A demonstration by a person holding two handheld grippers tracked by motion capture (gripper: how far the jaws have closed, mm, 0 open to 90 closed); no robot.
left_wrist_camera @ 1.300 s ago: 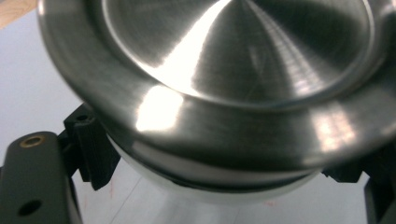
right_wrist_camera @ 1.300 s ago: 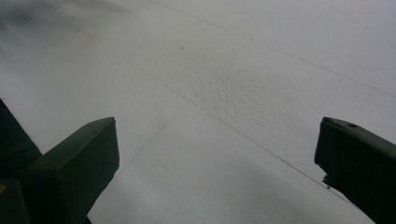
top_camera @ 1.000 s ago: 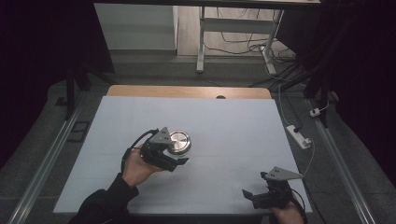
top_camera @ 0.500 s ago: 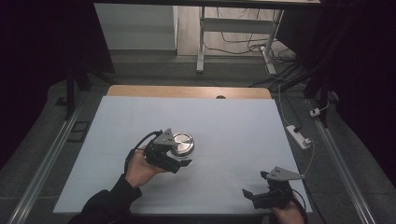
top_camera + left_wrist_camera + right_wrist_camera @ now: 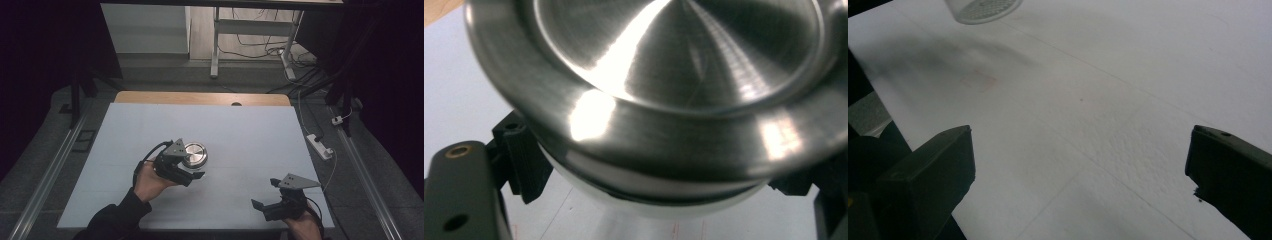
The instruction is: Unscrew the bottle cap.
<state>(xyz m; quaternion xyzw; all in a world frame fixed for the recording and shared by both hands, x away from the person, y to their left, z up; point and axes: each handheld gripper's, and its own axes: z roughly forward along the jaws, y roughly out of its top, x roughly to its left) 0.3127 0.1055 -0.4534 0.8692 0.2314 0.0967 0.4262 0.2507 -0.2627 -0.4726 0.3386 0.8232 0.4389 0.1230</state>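
A round container with a brushed steel lid [image 5: 194, 155] is at the middle left of the white table sheet [image 5: 250, 135]. My left gripper [image 5: 192, 166] is shut on it from the near side. In the left gripper view the lid [image 5: 674, 75] is very close, its pale body [image 5: 664, 207] sits below, and a ribbed pad [image 5: 524, 160] presses on each side. My right gripper [image 5: 265, 194] hovers open near the front right edge, holding nothing. Its wide-apart jaws [image 5: 1078, 170] frame bare sheet, with the container's base [image 5: 983, 10] far off at the top.
A strip of wooden tabletop [image 5: 200, 98] shows beyond the sheet's far edge. A white power strip [image 5: 320, 146] and its cable lie on the floor to the right. Metal rails [image 5: 50, 175] run along both sides. Desk legs [image 5: 215, 45] stand behind.
My right gripper has lifted slightly near the front edge, still open. The left gripper and the container have stayed put.
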